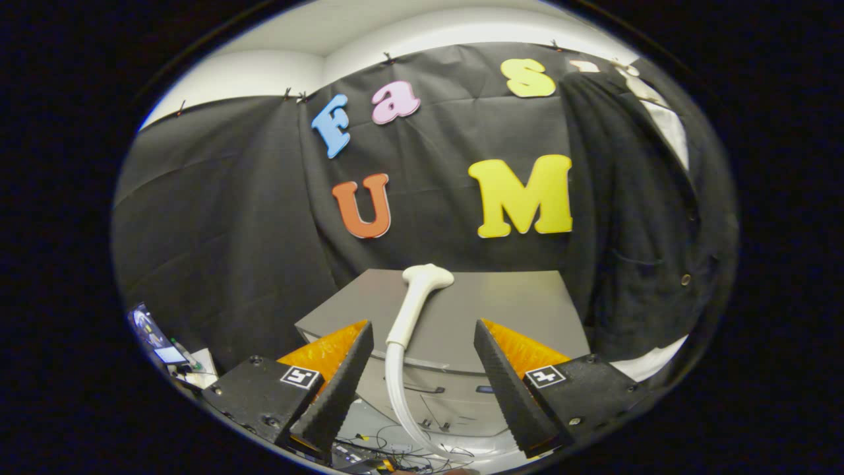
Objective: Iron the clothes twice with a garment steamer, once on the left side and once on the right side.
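A white garment steamer head (417,300) lies on a grey table (514,310), its nozzle pointing toward the booth wall and its white hose (397,389) curving down over the table's near edge. A dark jacket (633,224) hangs against the wall to the right of the table. My gripper (422,333) is open, its two fingers spread wide on either side of the steamer's handle without touching it. The handle lies between and slightly beyond the fingertips.
Below the table's near edge the floor holds tangled cables (402,448). A lit screen (155,340) and some papers sit low to the left. The black cloth wall closes off the back, just behind the table.
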### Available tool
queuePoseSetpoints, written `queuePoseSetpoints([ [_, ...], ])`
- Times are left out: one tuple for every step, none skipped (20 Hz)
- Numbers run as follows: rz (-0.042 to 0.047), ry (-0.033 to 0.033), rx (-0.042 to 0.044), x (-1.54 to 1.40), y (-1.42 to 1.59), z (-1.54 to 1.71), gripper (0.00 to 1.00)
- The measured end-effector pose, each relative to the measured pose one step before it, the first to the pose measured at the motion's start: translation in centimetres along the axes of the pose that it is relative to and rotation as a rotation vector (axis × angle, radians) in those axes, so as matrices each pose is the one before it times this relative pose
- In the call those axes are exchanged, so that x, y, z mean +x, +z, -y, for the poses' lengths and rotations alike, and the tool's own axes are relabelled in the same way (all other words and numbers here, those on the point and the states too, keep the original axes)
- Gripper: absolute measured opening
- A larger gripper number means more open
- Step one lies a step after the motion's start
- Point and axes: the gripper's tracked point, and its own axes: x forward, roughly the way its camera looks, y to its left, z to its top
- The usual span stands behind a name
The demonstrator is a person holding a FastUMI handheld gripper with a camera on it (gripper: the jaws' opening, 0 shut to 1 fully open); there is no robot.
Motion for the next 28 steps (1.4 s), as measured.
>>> queuePoseSetpoints([
  [-0.01002, 0.02040, -0.00859, 0.791, 0.226, -0.347, 0.98],
  [-0.01358, 0.01583, -0.00476, 0.769, -0.068, -0.326, 0.98],
  [-0.02127, 0.00416, -0.00169, 0.774, -0.144, -0.179, 0.98],
  [-0.01932, 0.01052, -0.00473, 0.878, -0.089, -0.311, 0.98],
  [-0.01945, 0.00431, -0.00115, 1.115, -0.141, -0.093, 0.98],
  [-0.02264, 0.00105, 0.00389, 1.234, 0.030, 0.089, 0.98],
  [-0.02495, 0.00187, 0.00978, 1.157, 0.044, 0.086, 0.98],
  [-0.02490, 0.00591, 0.01256, 1.536, 0.087, 0.105, 0.98],
  [-0.02284, 0.00517, 0.01106, 1.226, -0.022, 0.288, 0.98],
  [-0.02058, -0.00491, 0.00816, 1.322, -0.062, 0.096, 0.97],
  [-0.02031, -0.01617, 0.00324, 1.305, -0.014, 0.280, 0.97],
  [-0.01674, -0.01640, 0.00336, 1.265, 0.021, 0.298, 0.95],
  [-0.01420, -0.01379, 0.00654, 1.048, 0.131, 0.405, 0.95],
  [-0.01621, -0.01672, 0.00907, 0.906, 0.004, 0.558, 0.94],
  [-0.01682, -0.00939, 0.01451, 0.848, -0.077, 0.383, 0.92],
  [-0.02011, -0.00069, 0.01391, 0.600, -0.221, 0.080, 0.87],
  [-0.02195, 0.00552, 0.01133, 0.665, -0.034, -0.125, 0.84],
  [-0.02211, 0.00516, 0.00452, 0.411, -0.263, -0.133, 0.79],
  [-0.02213, -0.00857, 0.00546, 0.402, -0.143, 0.034, 0.77],
  [-0.02106, -0.01784, -0.00144, 0.621, -0.247, 0.262, 0.69],
  [-0.02167, -0.00930, 0.00914, 0.397, -0.230, 0.025, 0.65],
  [0.01328, -0.02237, -0.00620, 0.112, 0.412, -0.153, 0.60],
  [-0.00929, -0.02052, 0.00807, 0.110, -0.181, 0.018, 0.59],
  [0.00223, -0.01508, 0.01353, 0.376, 0.146, 0.102, 0.54],
  [0.00389, -0.00610, 0.01762, 0.104, 0.105, -0.030, 0.50],
  [0.00401, -0.00461, 0.01512, -0.284, -0.055, -0.060, 0.46],
  [0.00756, -0.01109, -0.00345, -0.197, -0.016, 0.125, 0.44],
  [0.00566, -0.01573, -0.00282, -0.613, -0.160, 0.163, 0.41],
])
